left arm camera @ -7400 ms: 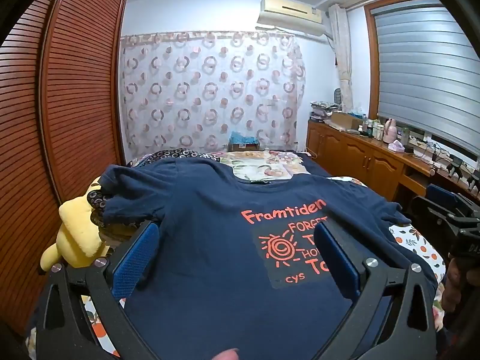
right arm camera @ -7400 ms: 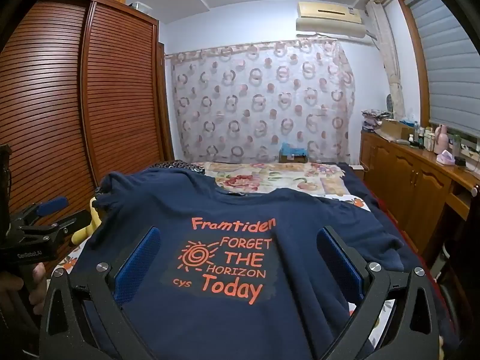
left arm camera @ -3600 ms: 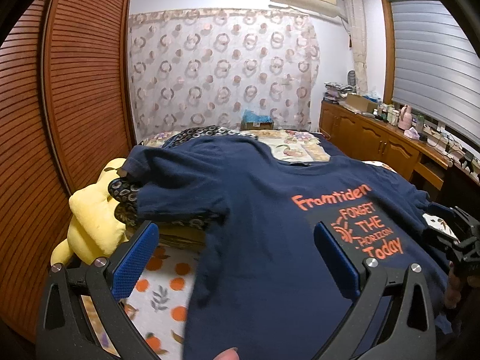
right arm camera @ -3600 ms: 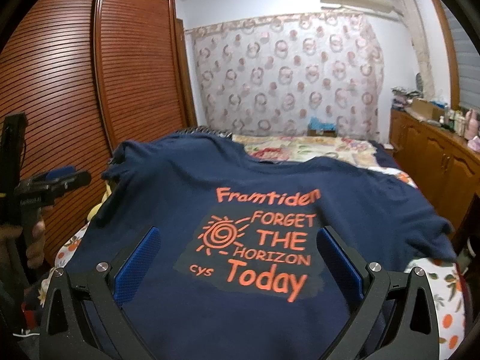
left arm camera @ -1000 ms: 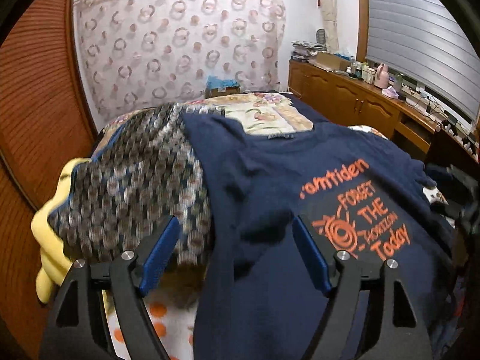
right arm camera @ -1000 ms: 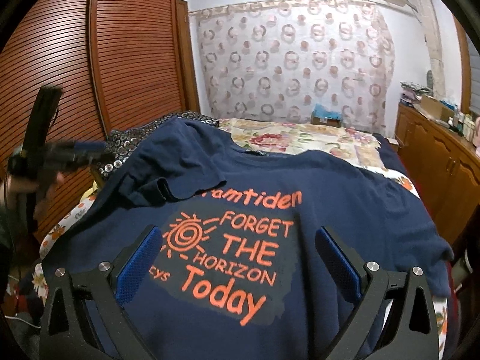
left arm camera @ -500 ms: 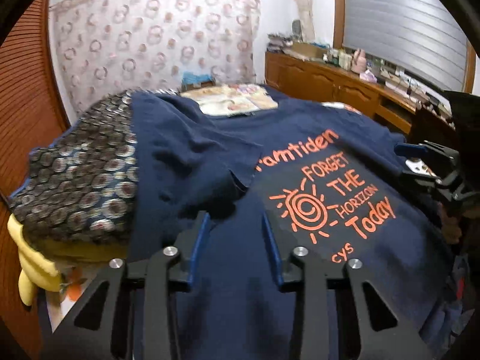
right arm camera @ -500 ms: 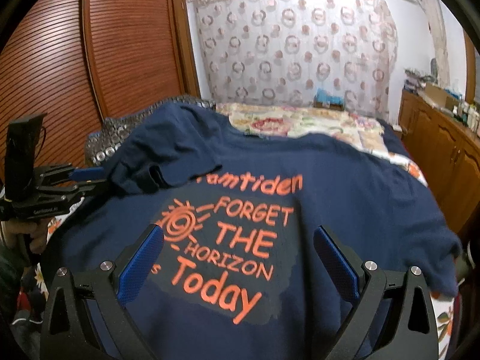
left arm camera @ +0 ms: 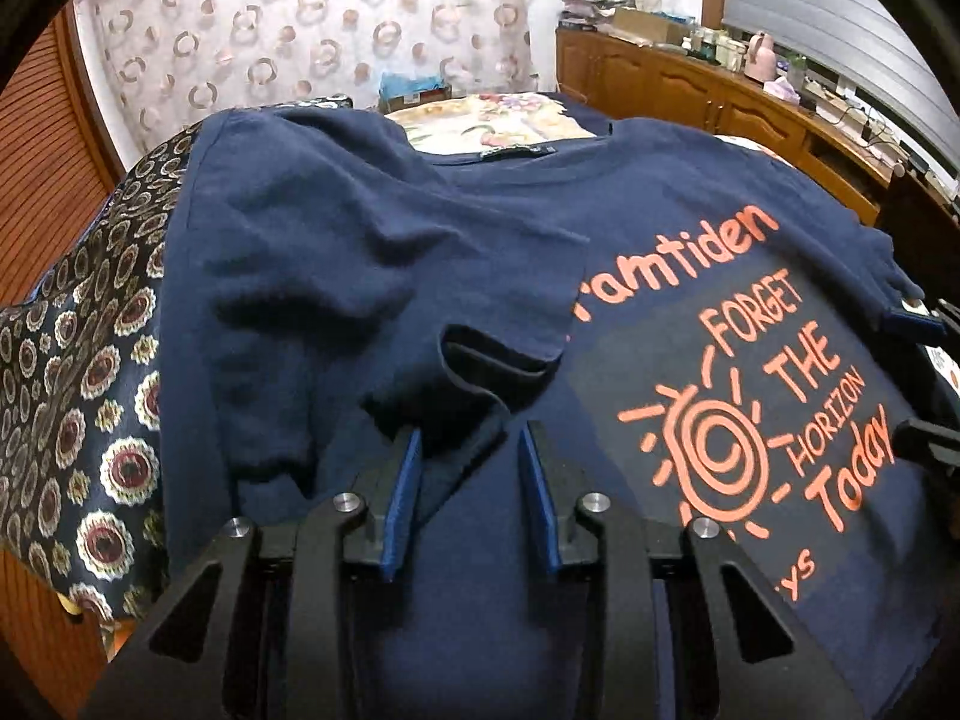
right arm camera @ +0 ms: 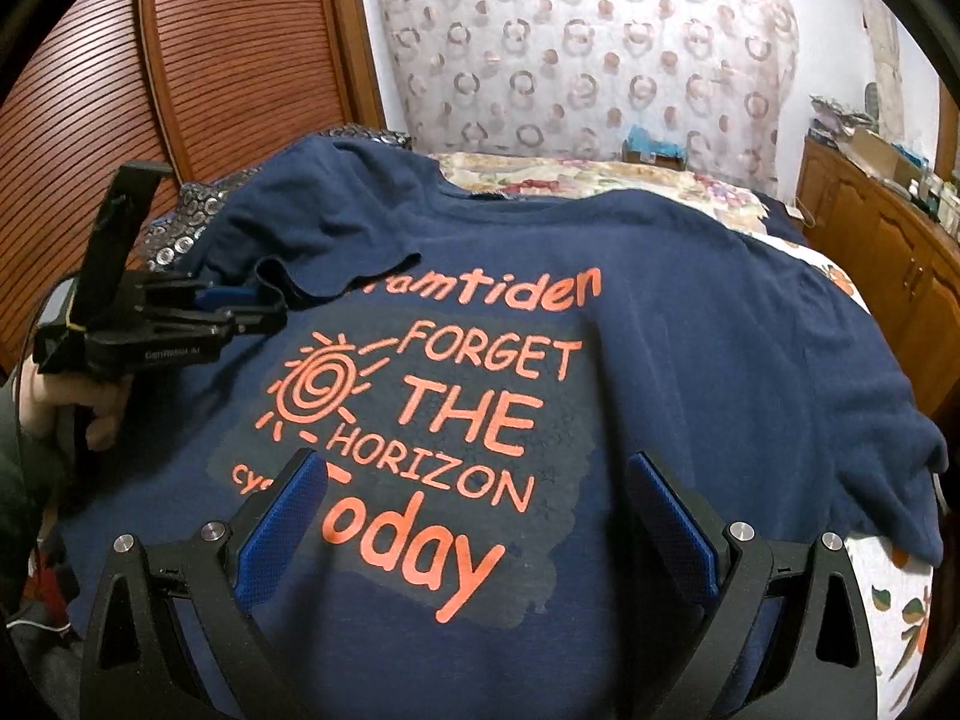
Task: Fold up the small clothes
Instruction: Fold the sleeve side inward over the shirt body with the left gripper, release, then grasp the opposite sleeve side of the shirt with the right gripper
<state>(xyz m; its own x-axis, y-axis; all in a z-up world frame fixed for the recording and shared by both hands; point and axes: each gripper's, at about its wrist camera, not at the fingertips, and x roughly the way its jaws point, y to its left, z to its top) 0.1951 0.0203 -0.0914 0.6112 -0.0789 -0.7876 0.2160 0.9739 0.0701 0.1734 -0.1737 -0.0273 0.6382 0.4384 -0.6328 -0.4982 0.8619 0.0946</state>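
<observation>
Folded inward since a second ago, the navy cotton T-shirt's [left arm camera: 372, 252] left sleeve lies over its chest on the bed; the left tool [left arm camera: 470, 441] is closing with sleeve hem between its jaws, the right tool [right arm camera: 474, 516] gapes empty, and the right sleeve and body folds remain.

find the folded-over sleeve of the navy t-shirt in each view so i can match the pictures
Left wrist view: the folded sleeve lies centre-left, its cuff just ahead of the left tongs, which are closing.
Right wrist view: the same sleeve is upper left, cuff beside the left tongs.
Shared landmark: the orange sun print.

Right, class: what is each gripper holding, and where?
Nothing yet. The left gripper is closing its jaws about the sleeve cuff; the right gripper hangs open above the T-shirt.
</observation>
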